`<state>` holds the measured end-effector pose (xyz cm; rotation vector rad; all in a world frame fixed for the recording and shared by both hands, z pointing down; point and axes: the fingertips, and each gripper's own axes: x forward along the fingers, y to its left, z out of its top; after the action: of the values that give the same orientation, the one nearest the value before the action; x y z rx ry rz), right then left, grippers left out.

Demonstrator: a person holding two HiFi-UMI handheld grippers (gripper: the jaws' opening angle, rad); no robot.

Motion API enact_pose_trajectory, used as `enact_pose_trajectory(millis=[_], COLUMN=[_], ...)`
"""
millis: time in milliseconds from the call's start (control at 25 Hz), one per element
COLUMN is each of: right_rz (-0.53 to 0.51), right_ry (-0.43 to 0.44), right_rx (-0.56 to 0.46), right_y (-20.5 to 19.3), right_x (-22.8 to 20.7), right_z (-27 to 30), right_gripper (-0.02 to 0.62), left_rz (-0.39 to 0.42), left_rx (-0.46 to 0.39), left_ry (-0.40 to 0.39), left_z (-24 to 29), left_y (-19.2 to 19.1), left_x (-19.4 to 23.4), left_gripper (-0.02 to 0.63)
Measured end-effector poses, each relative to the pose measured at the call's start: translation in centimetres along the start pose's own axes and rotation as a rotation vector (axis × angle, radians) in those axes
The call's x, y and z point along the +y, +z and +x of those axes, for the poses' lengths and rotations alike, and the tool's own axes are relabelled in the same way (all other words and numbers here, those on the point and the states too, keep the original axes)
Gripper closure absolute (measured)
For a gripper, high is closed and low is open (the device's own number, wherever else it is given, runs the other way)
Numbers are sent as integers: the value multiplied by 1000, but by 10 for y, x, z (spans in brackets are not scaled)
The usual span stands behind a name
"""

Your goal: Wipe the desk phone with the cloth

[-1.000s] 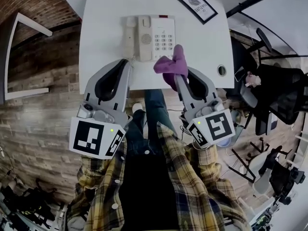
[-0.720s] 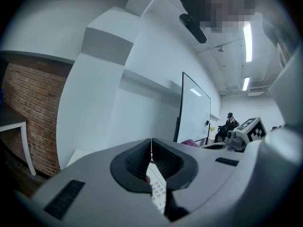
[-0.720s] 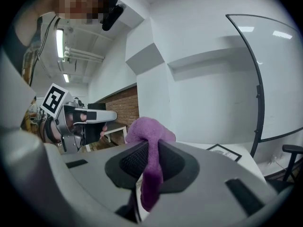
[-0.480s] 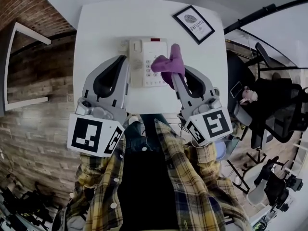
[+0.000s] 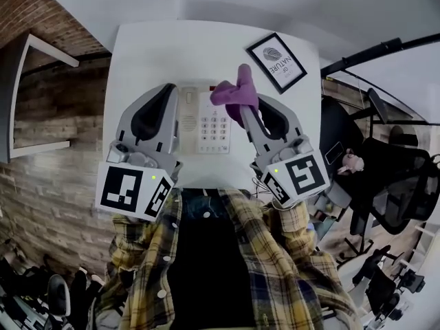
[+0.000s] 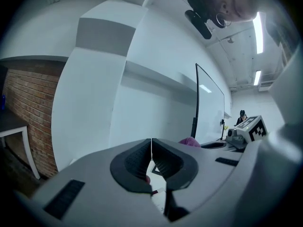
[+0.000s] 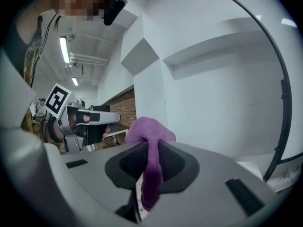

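Note:
The white desk phone point(image 5: 212, 121) lies on the white table point(image 5: 148, 50), its keypad showing between my two grippers. My left gripper point(image 5: 171, 88) is shut with nothing between its pads and hangs over the phone's left side, hiding the handset. My right gripper point(image 5: 242, 107) is shut on the purple cloth point(image 5: 236, 91), which bunches above the phone's upper right corner. In the right gripper view the cloth point(image 7: 150, 132) bulges past the tips of the right gripper point(image 7: 151, 150) and hangs down between the pads. In the left gripper view, the left gripper point(image 6: 151, 148) is shut and bare.
A black-framed picture point(image 5: 277, 62) lies on the table to the right of the phone. A dark pole point(image 5: 364, 50) runs past the table's right edge, with an office chair point(image 5: 388, 184) beyond. A white stand point(image 5: 34, 53) is at the left by the brick wall.
Both grippers have moved forward over the table. The phone, which lay ahead of their tips, now lies between them. The cloth has travelled with the right gripper.

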<state>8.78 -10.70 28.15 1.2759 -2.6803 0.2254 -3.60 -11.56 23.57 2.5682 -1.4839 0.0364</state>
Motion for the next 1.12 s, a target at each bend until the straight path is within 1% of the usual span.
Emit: enact_pose_trajectory(millis=[160,400,600,680,880,1120], right_rz=[6,12,22,25,36,52], right_ry=[19,13,2,-2,-12,-16], right_rx=[7,19,38,45,72,106], right_y=[1,1,-6,-8,-19,-35], right_x=[-10,-11,-8,-8,-8,-11], right_z=[9,19,25,27,33,38], right_gripper=[535,535,535,535,535,535], left_rz=[-13,-38,-77,-115,-273,-416], left_rx=[26,65,123,170,322,476], left_ry=[10,9,10,-5,-40,-22], left_z=[10,18,22,24,25,19], left_y=[-7,-19,-42,-59,-119,-187], left_x=[2,14,30,34,46,54], left_gripper=[588,588,588,586,586,586])
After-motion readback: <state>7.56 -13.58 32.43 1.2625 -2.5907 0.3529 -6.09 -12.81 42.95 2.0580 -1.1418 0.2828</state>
